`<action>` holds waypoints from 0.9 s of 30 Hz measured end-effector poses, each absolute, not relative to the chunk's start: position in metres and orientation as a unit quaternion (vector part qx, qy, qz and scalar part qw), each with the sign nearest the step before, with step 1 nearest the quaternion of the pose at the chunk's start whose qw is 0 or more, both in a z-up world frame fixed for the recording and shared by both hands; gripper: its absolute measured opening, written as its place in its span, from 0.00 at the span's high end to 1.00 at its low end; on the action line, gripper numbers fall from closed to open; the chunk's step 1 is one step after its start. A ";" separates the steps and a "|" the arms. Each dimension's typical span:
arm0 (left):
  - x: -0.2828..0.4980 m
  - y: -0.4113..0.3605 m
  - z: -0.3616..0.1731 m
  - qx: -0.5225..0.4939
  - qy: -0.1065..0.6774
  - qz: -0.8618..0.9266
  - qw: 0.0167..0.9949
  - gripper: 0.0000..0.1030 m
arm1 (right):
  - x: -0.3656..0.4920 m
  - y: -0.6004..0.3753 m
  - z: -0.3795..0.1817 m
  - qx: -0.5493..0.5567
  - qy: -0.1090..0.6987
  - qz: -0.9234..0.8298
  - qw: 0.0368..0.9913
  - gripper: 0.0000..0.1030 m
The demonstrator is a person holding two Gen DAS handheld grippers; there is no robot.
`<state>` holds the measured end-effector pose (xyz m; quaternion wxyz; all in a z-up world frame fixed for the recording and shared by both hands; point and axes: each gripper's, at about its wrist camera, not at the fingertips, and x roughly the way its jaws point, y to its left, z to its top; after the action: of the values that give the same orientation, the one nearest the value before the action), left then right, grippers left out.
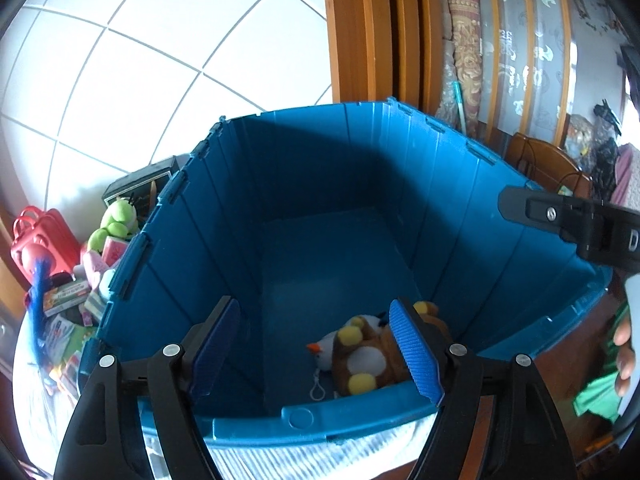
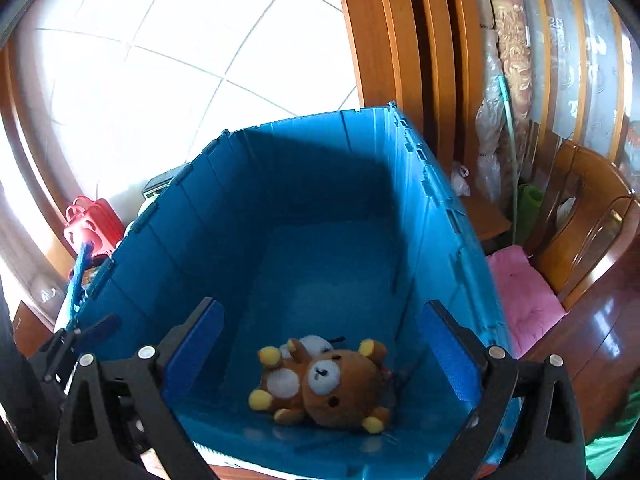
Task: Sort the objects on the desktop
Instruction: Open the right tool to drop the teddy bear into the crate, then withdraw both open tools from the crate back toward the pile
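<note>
A deep blue crate [image 1: 320,420] fills both views. On its floor, at the near end, a brown bear plush [image 2: 324,384] with yellow paws lies on its back. It rests partly over a white plush with an orange beak [image 1: 328,346]. My left gripper [image 1: 314,308] hangs open above the crate's near rim, with nothing between its blue pads. My right gripper [image 2: 322,306] is open wide over the same end, and the bear [image 1: 368,364] lies loose far below it. One black finger of the right gripper [image 1: 560,220] juts in from the right in the left wrist view.
Left of the crate lies a pile with a green frog plush [image 1: 116,220], a red case [image 1: 40,236], a blue stick [image 1: 38,300] and small boxes. On the right are a pink cushion [image 2: 528,300] on a wooden chair, a green cloth [image 1: 596,396] and a person's hand [image 1: 626,356].
</note>
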<state>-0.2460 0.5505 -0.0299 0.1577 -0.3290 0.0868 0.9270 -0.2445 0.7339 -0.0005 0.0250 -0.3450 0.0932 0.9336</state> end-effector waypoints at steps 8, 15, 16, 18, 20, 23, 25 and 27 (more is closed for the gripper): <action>-0.209 0.545 -0.020 -0.288 0.089 0.943 0.139 0.23 | -0.205 0.735 0.002 -0.305 0.095 0.947 0.030 0.02; -0.193 0.514 -0.014 -0.268 0.074 0.956 0.095 0.23 | -0.193 0.725 -0.007 -0.294 0.111 0.949 0.021 0.02; -0.190 0.506 -0.014 -0.266 0.069 0.958 0.086 0.23 | -0.191 0.721 -0.007 -0.291 0.111 0.950 0.018 0.02; -0.187 0.482 -0.014 -0.264 0.056 0.961 0.066 0.23 | -0.189 0.709 -0.007 -0.281 0.107 0.954 0.012 0.02; -0.183 0.453 -0.017 -0.263 0.048 0.963 0.038 0.21 | -0.186 0.695 -0.006 -0.267 0.103 0.958 0.004 0.02; -0.177 0.398 -0.026 -0.260 0.043 0.964 -0.021 0.20 | -0.181 0.667 -0.002 -0.239 0.099 0.966 -0.017 0.01; -0.176 0.359 -0.036 -0.260 0.038 0.963 -0.063 0.19 | -0.176 0.643 0.003 -0.217 0.096 0.971 -0.042 0.00; -0.177 0.318 -0.048 -0.269 0.031 0.958 -0.094 0.19 | -0.173 0.613 0.008 -0.199 0.087 0.974 -0.069 0.00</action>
<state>-0.1769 0.3176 -0.0484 -0.0937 -0.2686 0.0307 0.9582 -0.1726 0.6126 0.0081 -0.0685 -0.1989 0.0866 0.9738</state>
